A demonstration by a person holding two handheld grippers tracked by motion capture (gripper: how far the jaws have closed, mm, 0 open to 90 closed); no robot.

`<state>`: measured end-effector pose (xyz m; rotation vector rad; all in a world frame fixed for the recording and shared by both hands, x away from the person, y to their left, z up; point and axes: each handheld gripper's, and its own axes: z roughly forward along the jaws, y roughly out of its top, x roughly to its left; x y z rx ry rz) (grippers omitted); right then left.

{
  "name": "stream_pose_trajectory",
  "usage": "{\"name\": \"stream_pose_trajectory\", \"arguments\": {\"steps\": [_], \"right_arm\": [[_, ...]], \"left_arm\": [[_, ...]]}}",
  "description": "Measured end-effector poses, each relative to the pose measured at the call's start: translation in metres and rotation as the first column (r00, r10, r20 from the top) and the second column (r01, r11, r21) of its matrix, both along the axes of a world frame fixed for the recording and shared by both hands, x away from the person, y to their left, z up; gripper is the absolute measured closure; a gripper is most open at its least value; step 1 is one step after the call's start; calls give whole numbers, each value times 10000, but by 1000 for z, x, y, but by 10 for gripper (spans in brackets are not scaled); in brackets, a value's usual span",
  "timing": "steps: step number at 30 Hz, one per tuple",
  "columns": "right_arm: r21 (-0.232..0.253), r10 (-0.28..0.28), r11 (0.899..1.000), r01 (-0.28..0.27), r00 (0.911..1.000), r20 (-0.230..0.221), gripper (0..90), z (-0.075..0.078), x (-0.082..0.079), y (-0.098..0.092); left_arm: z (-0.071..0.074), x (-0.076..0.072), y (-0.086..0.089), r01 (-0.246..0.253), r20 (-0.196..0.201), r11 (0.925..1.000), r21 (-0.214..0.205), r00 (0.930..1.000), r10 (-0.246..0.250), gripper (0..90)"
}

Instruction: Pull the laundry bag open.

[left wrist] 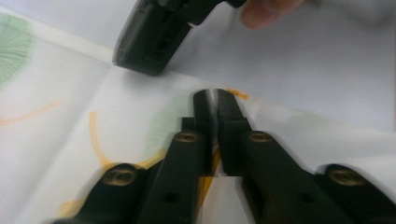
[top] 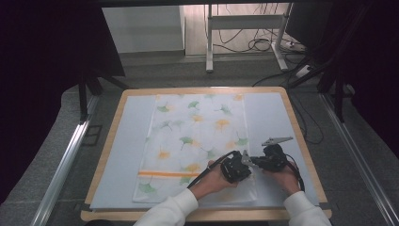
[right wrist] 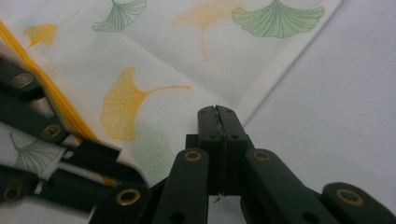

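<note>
A white cloth [top: 197, 132] printed with green and orange ginkgo leaves and one orange stripe lies flat on a pale mat [top: 122, 155]. Both grippers meet at its near right edge. My left gripper [top: 245, 159] points right, its jaws shut [left wrist: 215, 100] with a thin white sliver of cloth [left wrist: 56, 140] pinched between them. My right gripper [top: 252, 161] points left. Its jaws are shut [right wrist: 218, 114] on the hem, where the cloth [right wrist: 154, 56] meets the bare mat [right wrist: 336, 93]. Each gripper shows in the other's view: the right gripper [left wrist: 152, 42] and the left gripper's links [right wrist: 46, 135].
The mat covers a wooden table [top: 202, 89]. Bare mat lies to the left and right of the cloth. Metal rails [top: 66, 160] run along both sides of the table. Behind it stand a desk frame [top: 244, 28] and floor cables [top: 256, 44].
</note>
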<state>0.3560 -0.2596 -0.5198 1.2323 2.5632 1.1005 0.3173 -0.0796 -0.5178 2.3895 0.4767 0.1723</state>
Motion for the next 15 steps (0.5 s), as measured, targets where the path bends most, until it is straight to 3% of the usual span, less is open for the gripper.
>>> {"name": "stream_pose_trajectory", "arguments": {"steps": [4, 15], "right_arm": [[4, -78, 10000, 78, 10000, -55, 895, 0, 0, 0], [-202, -21, 9998, 24, 9999, 148, 895, 2, -3, 3]], "left_arm": [[-1, 1, 3, -70, -206, 9998, -169, 9998, 66, 900], [-2, -1, 4, -171, -106, 9995, -276, 9998, 168, 900]]}}
